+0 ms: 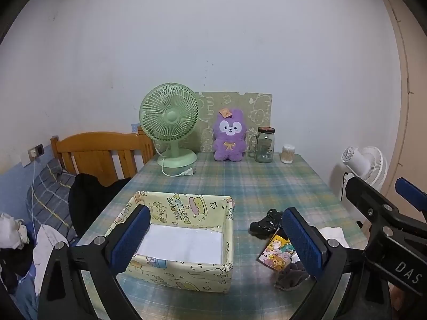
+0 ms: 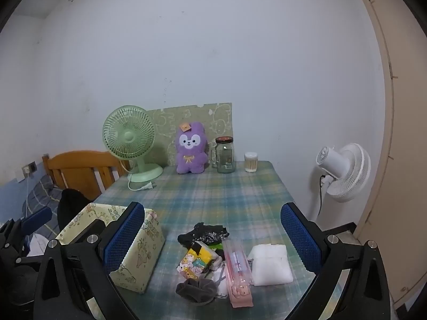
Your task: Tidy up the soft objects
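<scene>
A yellow cartoon-print storage box (image 1: 184,242) with a white bottom sits on the plaid table, empty; it also shows in the right wrist view (image 2: 138,250). My left gripper (image 1: 216,240) is open above it. My right gripper (image 2: 212,240) is open above a pile: a black crumpled bag (image 2: 204,233), a cartoon tissue pack (image 2: 196,262), a grey scrunchie (image 2: 196,289), a pink case (image 2: 237,272) and a white folded cloth (image 2: 271,264). The pile shows in the left wrist view too, with the tissue pack (image 1: 276,252) and scrunchie (image 1: 289,277). A purple plush bunny (image 2: 190,149) sits at the table's far edge.
At the back stand a green desk fan (image 2: 130,144), a patterned board (image 2: 218,118), a glass jar (image 2: 225,154) and a cotton-swab tub (image 2: 250,162). A white fan (image 2: 344,170) stands right of the table. A wooden bed frame (image 1: 101,152) with bedding lies left.
</scene>
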Available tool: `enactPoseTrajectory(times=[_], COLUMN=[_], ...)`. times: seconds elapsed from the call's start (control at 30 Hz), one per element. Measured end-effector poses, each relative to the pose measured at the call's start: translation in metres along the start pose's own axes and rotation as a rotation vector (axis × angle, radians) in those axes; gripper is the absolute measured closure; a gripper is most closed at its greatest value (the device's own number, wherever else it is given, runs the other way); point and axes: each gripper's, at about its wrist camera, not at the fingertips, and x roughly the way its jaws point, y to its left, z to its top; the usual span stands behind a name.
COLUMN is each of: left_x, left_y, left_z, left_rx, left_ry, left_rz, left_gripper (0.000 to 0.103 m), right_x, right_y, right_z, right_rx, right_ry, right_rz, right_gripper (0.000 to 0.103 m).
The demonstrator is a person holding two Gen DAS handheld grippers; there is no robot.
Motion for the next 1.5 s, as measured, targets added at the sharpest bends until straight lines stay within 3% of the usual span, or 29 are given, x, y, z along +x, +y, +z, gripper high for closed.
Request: enactPoseTrajectory(times=[1.5], left_x=[-0.0036], left_y=[-0.0037], left_z=[-0.0023], left_rx=[-0.003], left_ry=[-0.027], left_rz=[0.001], left_gripper=[0.003], right_x=[-0.0065], right_y=[0.0012], right_z=[0.0029], right_rx=[-0.02], right_ry=[-0.017], right_rz=[0.0], right_gripper=[0.0])
